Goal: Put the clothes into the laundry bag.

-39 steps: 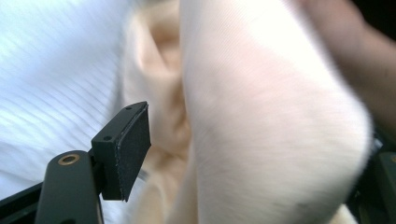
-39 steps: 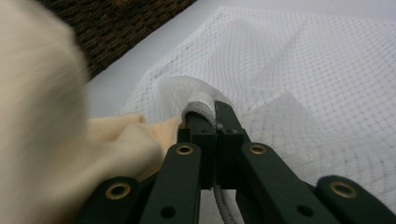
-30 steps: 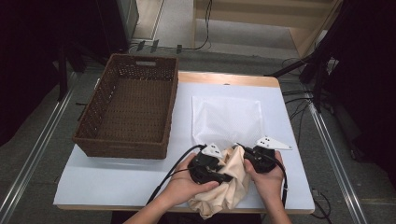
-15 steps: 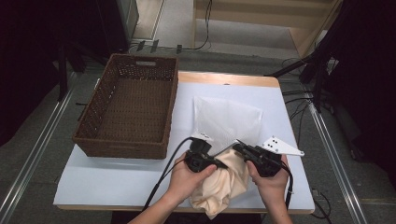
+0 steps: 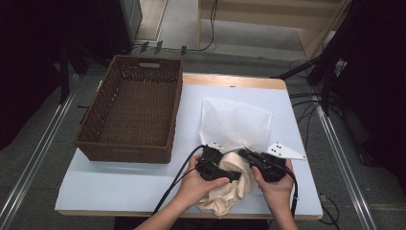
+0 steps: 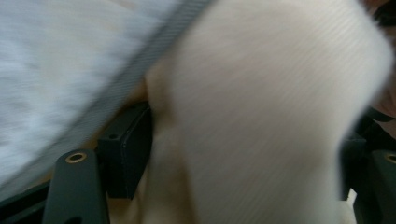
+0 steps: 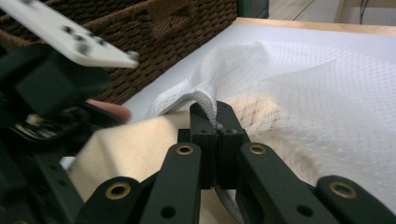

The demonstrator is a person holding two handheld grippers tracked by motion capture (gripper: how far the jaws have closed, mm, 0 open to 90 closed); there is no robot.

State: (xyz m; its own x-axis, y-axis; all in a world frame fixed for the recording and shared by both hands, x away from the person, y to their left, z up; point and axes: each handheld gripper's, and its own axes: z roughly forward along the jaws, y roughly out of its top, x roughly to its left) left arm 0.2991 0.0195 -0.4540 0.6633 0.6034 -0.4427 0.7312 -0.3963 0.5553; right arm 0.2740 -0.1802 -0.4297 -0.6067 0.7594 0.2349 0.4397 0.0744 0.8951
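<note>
1. Here, in the high view, a white-topped counter [image 5: 143, 191] carries a brown wicker basket [image 5: 131, 115] at about ten o'clock and a white mesh bag [image 5: 234, 122] near the centre, lying flat with its open edge toward six o'clock. A cream cloth [image 5: 230, 189] sits bunched at the bag's near edge, part of it under the mesh and the rest hanging toward the counter's front rim. The left tool [image 5: 218, 168] lies at the cloth's nine o'clock side, held by the left hand [image 5: 196, 184]; the right tool [image 5: 258, 162] is at three o'clock of the cloth, held by the right hand [image 5: 273, 187]. The two tools are close together, with the cloth between them.

2. In the left gripper view, the picture is blurred. The cream cloth [image 6: 261, 116] bulges between the two black jaws, which stand well apart at the lower corners, so the left tool is spread wide around the cloth. The mesh bag [image 6: 60, 60] with its grey hem runs across from eleven o'clock.

3. In the right gripper view, the right tool [image 7: 217, 133] has its jaws pressed together on the mesh bag's [image 7: 317, 93] hemmed edge, lifting it. The cream cloth [image 7: 140, 144] lies just under that edge, and some shows through the mesh. The left tool [image 7: 46, 107] is at nine o'clock, and the wicker basket [image 7: 154, 37] stands behind at eleven o'clock.
</note>
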